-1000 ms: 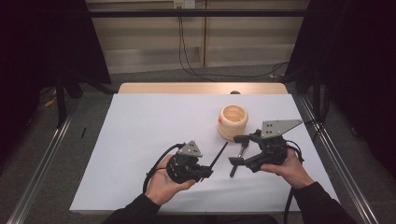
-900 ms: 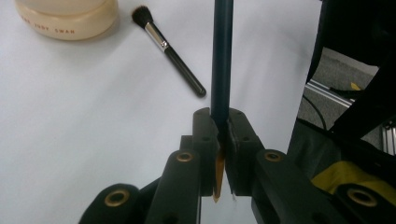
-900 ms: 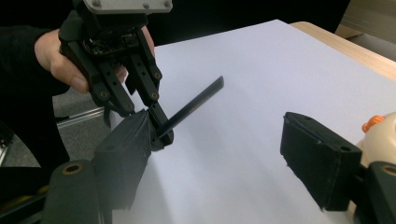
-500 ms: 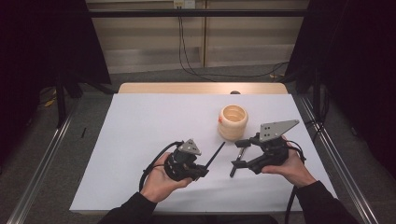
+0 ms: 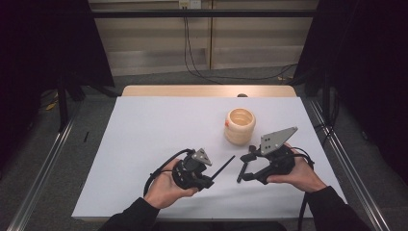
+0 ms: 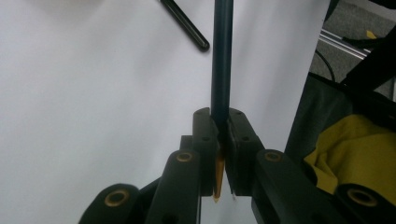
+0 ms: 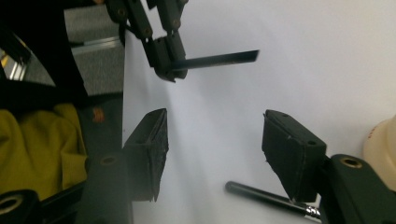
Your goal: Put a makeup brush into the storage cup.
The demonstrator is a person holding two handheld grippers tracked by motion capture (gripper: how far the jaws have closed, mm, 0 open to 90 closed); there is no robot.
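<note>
Your left gripper (image 6: 219,140) clamps a pencil (image 6: 221,60) near the cup (image 5: 240,126). Your right gripper (image 7: 212,154) gapes, its jaws closing just now, over a pen (image 7: 266,198) on the sheet, nothing between them.

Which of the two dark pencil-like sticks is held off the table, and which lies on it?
The pencil clamped in the left claw is held up. The other stick lies on the white table under the right claw.
</note>
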